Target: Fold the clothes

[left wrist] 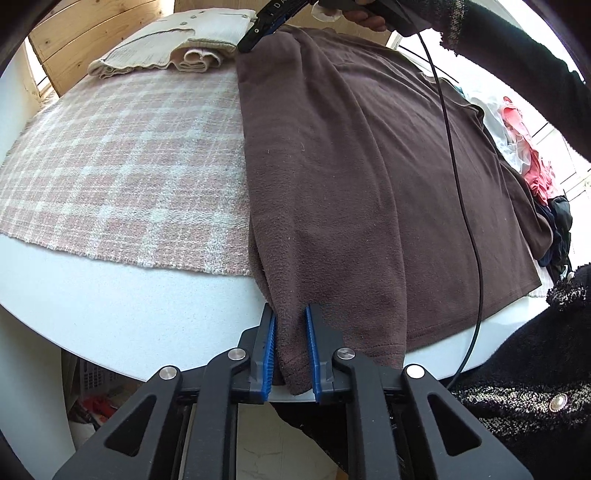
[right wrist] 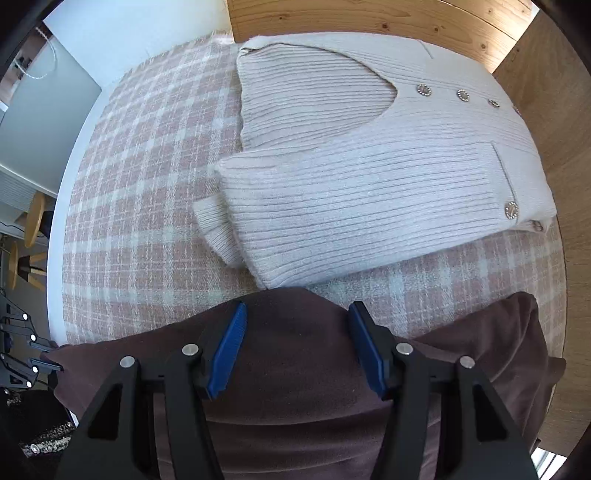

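A brown fleece garment lies lengthwise over a pink plaid cloth on a white round table. Its near corner hangs over the table edge, and my left gripper is shut on that corner, blue pads pressed against the fabric. At the garment's far end my right gripper hovers. In the right wrist view that gripper stands open, its jaws wide apart over the garment's rounded far edge without pinching it. The left gripper shows at the left edge there.
A folded beige ribbed cardigan with shiny buttons lies on the plaid cloth just beyond the brown garment, against a wooden panel. A heap of pink, white and dark clothes sits at the right. A black cable crosses the garment.
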